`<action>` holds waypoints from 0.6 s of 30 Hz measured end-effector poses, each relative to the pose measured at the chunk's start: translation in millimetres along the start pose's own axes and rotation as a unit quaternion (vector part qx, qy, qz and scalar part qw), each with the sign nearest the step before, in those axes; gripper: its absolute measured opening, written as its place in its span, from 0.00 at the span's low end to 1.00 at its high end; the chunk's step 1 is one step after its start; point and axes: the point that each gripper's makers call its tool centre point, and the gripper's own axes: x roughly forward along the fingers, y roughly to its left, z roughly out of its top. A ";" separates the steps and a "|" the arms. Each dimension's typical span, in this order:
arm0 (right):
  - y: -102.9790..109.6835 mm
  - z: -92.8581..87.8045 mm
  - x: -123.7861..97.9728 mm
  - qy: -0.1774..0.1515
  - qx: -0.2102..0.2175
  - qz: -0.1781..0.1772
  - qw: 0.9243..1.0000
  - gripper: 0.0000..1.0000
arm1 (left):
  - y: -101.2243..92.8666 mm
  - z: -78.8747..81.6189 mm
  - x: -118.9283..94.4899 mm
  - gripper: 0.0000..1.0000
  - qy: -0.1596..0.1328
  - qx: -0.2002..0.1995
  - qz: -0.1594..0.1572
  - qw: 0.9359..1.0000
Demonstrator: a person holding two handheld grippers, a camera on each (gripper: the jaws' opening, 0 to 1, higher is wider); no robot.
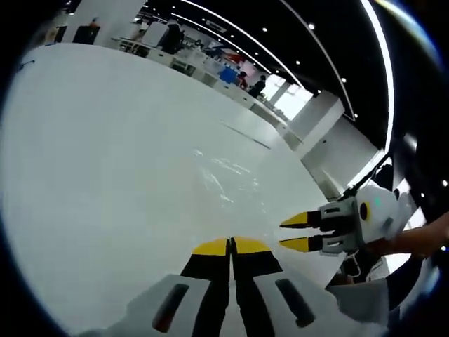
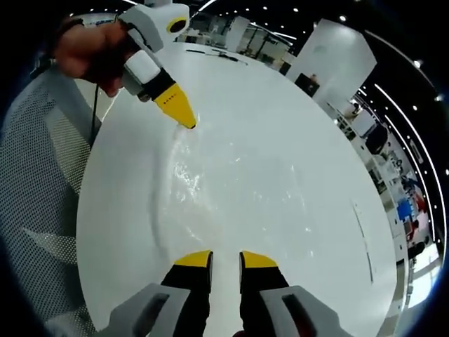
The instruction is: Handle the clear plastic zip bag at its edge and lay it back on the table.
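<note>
The clear plastic zip bag (image 2: pixel 231 186) lies flat on the white table (image 2: pixel 295 119), showing mostly as glints and creases (image 1: pixel 221 172). My left gripper (image 2: pixel 186 123) comes in from the upper left of the right gripper view. Its yellow jaws are pressed together at the bag's far edge, where a raised fold runs off from the tips. In its own view the left gripper (image 1: pixel 231 246) has no gap between its jaws. My right gripper (image 2: pixel 226 260) is open just short of the bag's near edge. From the left gripper view, the right gripper (image 1: pixel 295 232) also has its tips apart.
A hand (image 2: pixel 88 53) holds the left gripper, and another hand (image 1: pixel 414 239) holds the right one. Grey mesh (image 2: pixel 42 182) lies past the table's rim on the left. A thin seam (image 1: pixel 245 135) crosses the tabletop. Desks and people (image 1: pixel 245 77) stand far behind.
</note>
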 end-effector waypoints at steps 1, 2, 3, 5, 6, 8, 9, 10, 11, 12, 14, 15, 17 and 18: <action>0.1 -0.2 -0.8 -0.001 0.001 0.001 1.000 0.14 | 0.7 0.5 -0.4 0.00 -0.001 -0.001 0.001 1.000; 1.4 0.3 -4.6 -0.003 0.003 0.003 1.000 0.15 | 1.2 1.2 -0.5 0.00 -0.002 -0.004 0.002 1.000; 1.7 0.6 -6.6 -0.005 0.004 0.003 1.000 0.15 | 1.7 1.5 -0.3 0.00 -0.003 -0.004 0.003 1.000; 1.2 4.0 -9.4 -0.015 0.013 0.003 1.000 0.16 | 2.2 1.9 0.3 0.00 -0.003 -0.004 0.004 1.000; 2.1 8.7 -11.7 -0.024 0.023 0.005 0.999 0.18 | 1.7 2.2 0.7 0.00 -0.003 -0.003 0.004 1.000; 2.5 14.3 -9.2 -0.037 0.031 0.004 0.999 0.20 | 0.4 2.5 1.0 0.00 -0.003 -0.003 0.003 1.000; 3.5 19.4 -8.1 -0.044 0.033 0.005 0.998 0.21 | 0.1 3.0 1.7 0.00 -0.003 -0.003 0.003 1.000; 3.1 25.5 -12.3 -0.049 0.035 0.005 0.998 0.21 | -0.3 3.3 2.1 0.00 -0.003 -0.003 0.003 1.000; 4.2 31.8 -10.9 -0.057 0.036 0.006 0.998 0.21 | -0.7 3.5 2.8 0.00 -0.003 -0.003 0.002 1.000; 5.9 34.7 -5.3 -0.064 0.041 0.011 0.997 0.21 | -1.2 3.5 3.3 0.00 -0.003 -0.002 0.001 1.000; 14.3 46.3 -5.1 -0.084 0.055 0.019 0.995 0.23 | -1.9 3.5 3.3 0.00 -0.002 -0.002 0.000 1.000; 17.1 49.0 -3.2 -0.084 0.054 0.017 0.995 0.24 | -1.5 3.6 3.7 0.00 -0.002 -0.003 0.000 1.000; 21.6 52.1 0.4 -0.083 0.054 0.019 0.995 0.25 | -1.5 4.4 3.6 0.00 -0.003 -0.003 0.000 1.000; 24.7 54.3 3.7 -0.084 0.054 0.020 0.995 0.26 | -1.7 4.9 3.4 0.00 -0.003 -0.003 -0.001 1.000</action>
